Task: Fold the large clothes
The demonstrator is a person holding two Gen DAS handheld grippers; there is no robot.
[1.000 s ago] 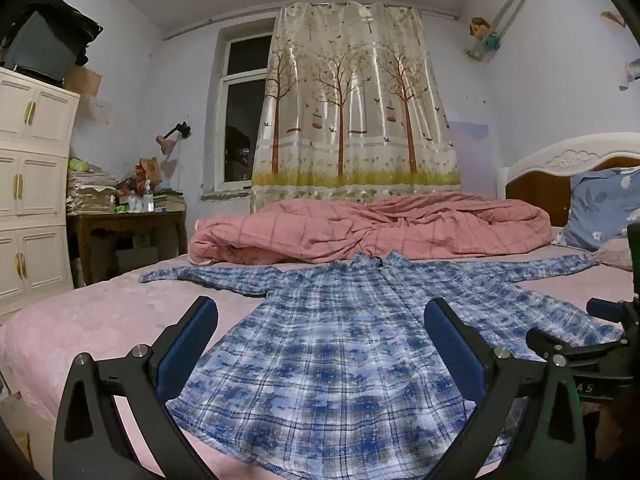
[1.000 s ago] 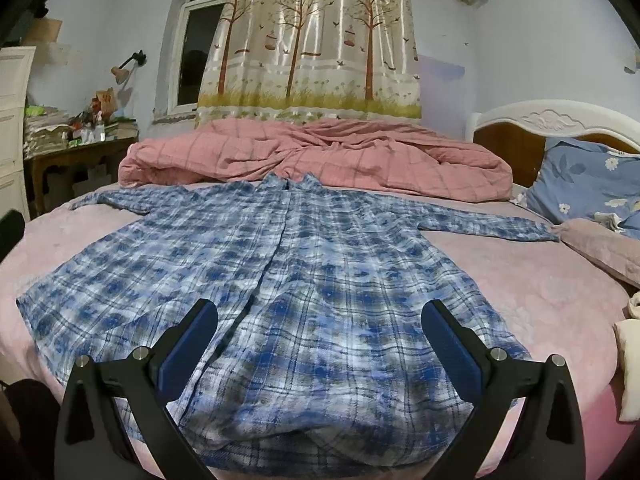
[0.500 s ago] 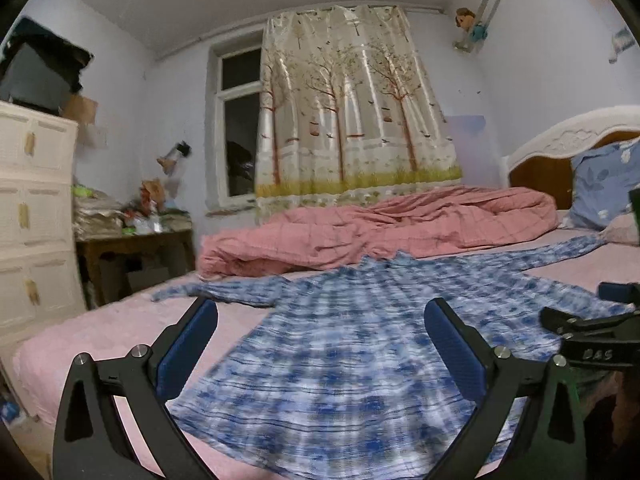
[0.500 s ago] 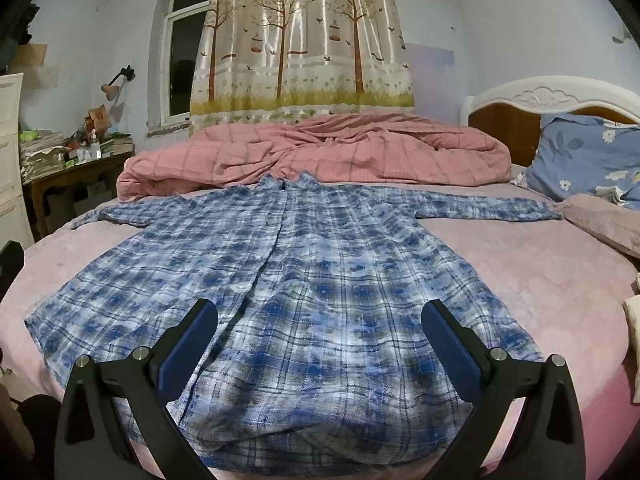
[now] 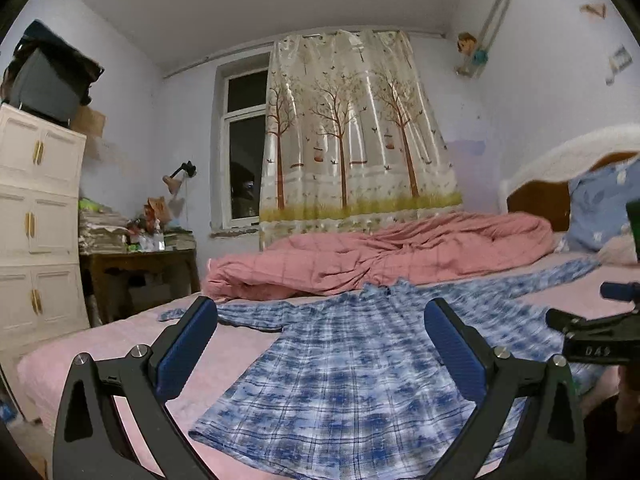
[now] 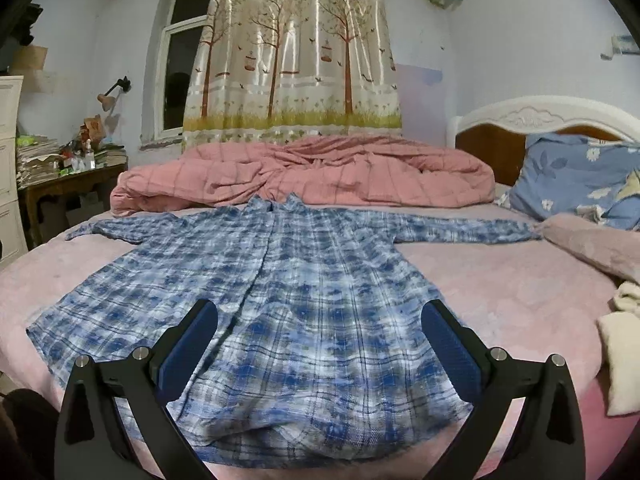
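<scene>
Both grippers have tilted upward since a second ago. The left gripper (image 5: 320, 344) and right gripper (image 6: 319, 340), jaws spread wide and empty, hover over the plaid shirt (image 6: 280, 300) lying flat ahead on the bed (image 6: 500, 292). The shirt's near hem is cut off beneath the right gripper.

Dim indoor light, fisheye-bent dark corners, slight motion blur

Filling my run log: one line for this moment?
stage: pre-fold | blue plaid cotton shirt: flat on pink bed | left tool: open | right tool: open
</scene>
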